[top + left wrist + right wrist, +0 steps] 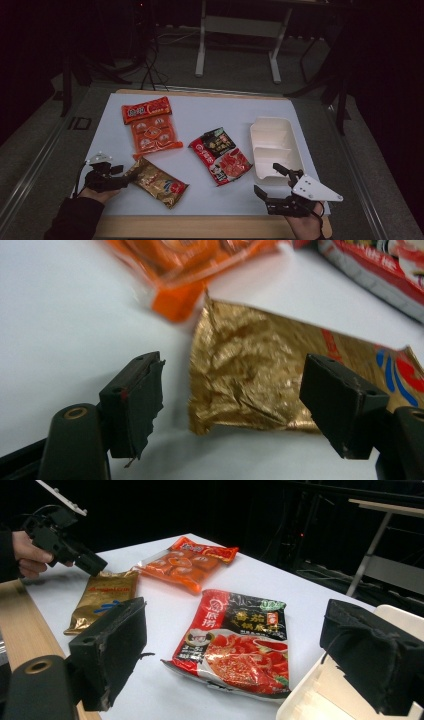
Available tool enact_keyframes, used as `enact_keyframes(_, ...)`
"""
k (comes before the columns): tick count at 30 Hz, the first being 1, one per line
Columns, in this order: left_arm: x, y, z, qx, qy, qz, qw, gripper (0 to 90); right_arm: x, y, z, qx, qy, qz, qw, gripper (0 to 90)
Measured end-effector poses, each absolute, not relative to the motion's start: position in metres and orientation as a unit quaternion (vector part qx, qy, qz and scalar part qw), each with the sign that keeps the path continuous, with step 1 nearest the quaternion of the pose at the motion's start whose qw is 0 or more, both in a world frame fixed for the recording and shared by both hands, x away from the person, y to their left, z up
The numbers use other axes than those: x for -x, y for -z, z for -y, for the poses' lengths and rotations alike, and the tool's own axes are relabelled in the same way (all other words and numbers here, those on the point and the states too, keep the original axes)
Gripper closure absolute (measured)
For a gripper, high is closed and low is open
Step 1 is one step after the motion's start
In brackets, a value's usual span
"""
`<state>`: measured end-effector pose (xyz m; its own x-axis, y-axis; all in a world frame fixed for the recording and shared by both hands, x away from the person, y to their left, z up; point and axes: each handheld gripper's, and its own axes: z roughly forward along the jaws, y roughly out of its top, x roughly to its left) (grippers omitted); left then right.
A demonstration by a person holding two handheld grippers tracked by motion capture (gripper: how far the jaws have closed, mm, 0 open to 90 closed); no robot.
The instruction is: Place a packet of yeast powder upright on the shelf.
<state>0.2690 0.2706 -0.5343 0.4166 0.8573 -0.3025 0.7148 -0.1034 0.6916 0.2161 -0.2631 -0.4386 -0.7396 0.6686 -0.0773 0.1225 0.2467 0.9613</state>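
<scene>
Your left tongs [119,170] sit near the desk's [210,107] front left edge, jaws parted around the end of the gold packet [157,182], not pressing it. The orange packet [150,127] lies toward the back left, the red packet [222,155] mid-desk. The white tray [295,150] at the right edge is empty. Your right tongs [266,180] hang wide open, holding nothing, at the front right corner.
</scene>
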Motion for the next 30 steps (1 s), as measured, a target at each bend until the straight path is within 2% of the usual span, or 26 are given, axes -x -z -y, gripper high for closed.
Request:
enact_keyframes(6, -0.273, 0.54, -0.272, -0.722, -0.073, -0.558, 0.402, 35.2, -0.217, 0.44, 0.262, -0.263, -0.551, -0.754, 0.242, 11.3)
enact_keyframes(10, -0.273, 0.543, -0.27, -0.725, -0.043, -0.553, 0.408, 40.5, -0.217, 0.44, 0.262, -0.263, -0.551, -0.756, 0.237, 12.7)
enact_keyframes(13, -0.273, 0.544, -0.269, -0.726, -0.042, -0.553, 0.407, 40.8, -0.217, 0.44, 0.262, -0.262, -0.551, -0.756, 0.237, 12.7)
enact_keyframes(17, -0.272, 0.545, -0.27, -0.723, -0.033, -0.553, 0.413, 48.9, -0.217, 0.44, 0.262, -0.262, -0.551, -0.755, 0.239, 12.8)
enact_keyframes(20, -0.27, 0.544, -0.266, -0.738, -0.044, -0.54, 0.402, 51.9, -0.217, 0.439, 0.263, -0.263, -0.551, -0.755, 0.239, 12.8)
enact_keyframes(24, -0.267, 0.542, -0.256, -0.769, -0.089, -0.516, 0.368, 56.4, -0.216, 0.439, 0.263, -0.264, -0.552, -0.754, 0.24, 12.8)
enact_keyframes(30, -0.262, 0.54, -0.241, -0.79, -0.153, -0.5, 0.32, 74.8, -0.217, 0.439, 0.263, -0.264, -0.549, -0.755, 0.242, 12.8)
